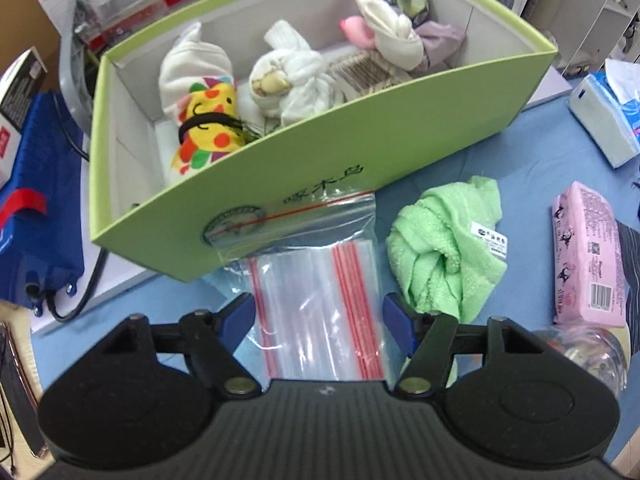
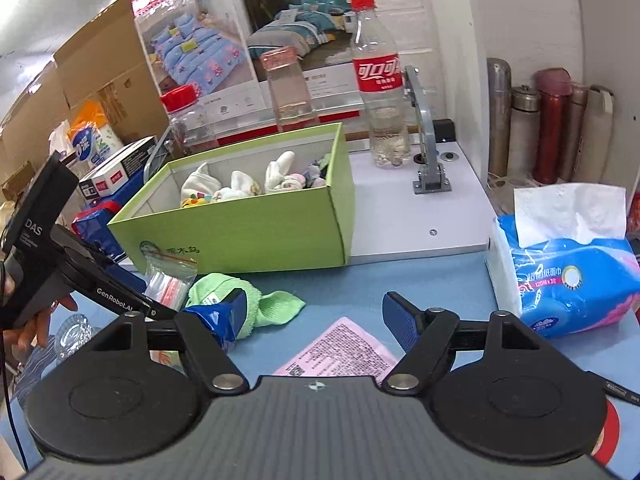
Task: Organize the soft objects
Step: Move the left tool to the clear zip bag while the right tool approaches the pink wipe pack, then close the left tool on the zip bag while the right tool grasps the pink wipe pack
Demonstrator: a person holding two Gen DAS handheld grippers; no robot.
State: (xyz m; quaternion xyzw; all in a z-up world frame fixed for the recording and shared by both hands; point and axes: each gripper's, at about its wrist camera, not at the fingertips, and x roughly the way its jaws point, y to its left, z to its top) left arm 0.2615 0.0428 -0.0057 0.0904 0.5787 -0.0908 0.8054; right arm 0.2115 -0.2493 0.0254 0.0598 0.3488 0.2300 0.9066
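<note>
1. Lettering "GenRobot.AI" and "DAS" shows on the left tool [image 2: 208, 320]; its jaws stand spread over a clear bag of zip bags [image 1: 320, 304], gripping nothing.
2. Right tool [image 2: 316, 320] is likewise spread and empty above a pink printed packet [image 2: 340, 354].
3. Green towel [image 1: 448, 248], white tag attached, lies on the blue counter [image 1: 532, 168] just beside the green box [image 1: 360, 128], which bears dark characters and holds knotted socks [image 1: 288, 80].
4. Red-labelled bottle [image 2: 378, 80] stands behind the box.

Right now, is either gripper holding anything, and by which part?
Nothing is held. The left gripper is open over the zip bags; the right gripper is open, empty.
</note>
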